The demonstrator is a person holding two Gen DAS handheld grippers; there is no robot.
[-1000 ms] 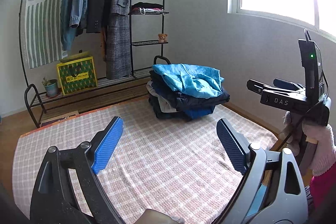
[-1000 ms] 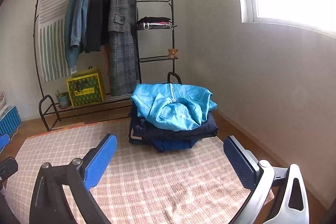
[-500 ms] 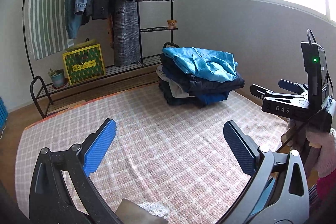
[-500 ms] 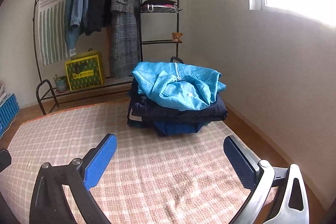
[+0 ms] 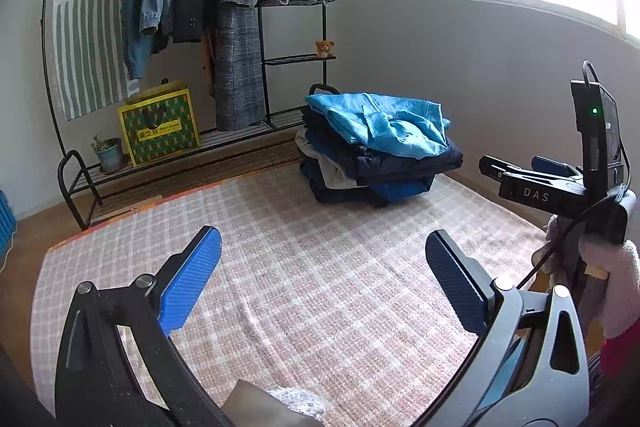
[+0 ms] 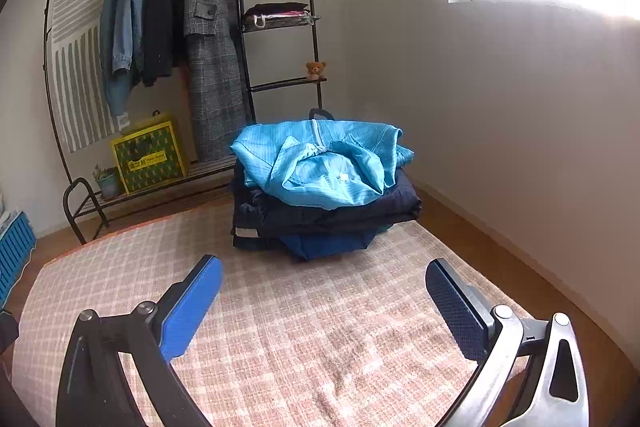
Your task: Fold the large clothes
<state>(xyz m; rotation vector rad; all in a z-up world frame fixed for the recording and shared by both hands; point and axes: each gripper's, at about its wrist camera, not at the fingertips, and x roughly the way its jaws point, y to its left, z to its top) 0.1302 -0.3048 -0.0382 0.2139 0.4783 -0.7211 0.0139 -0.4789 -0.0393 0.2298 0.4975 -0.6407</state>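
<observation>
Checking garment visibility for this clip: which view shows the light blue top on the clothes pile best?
The right wrist view: the light blue top faces the camera, nearly centred, collar visible. The left wrist view shows it smaller and from an angle.

Black garment rack [image 6: 276, 27] with hung coats [image 6: 208, 59], yellow-green bag [image 6: 150, 157], teddy bear [image 6: 316, 69], potted plant [image 5: 107, 151], checked rug [image 6: 320, 327]

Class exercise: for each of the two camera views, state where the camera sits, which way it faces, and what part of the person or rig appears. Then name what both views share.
Left wrist: on the left tongs, facing forward and down over the checked mat; shows both open fingers, the right tongs and a gloved hand.
Right wrist: on the right tongs, same heading; shows its open fingers.
Shared: clothes pile, garment rack.
</observation>
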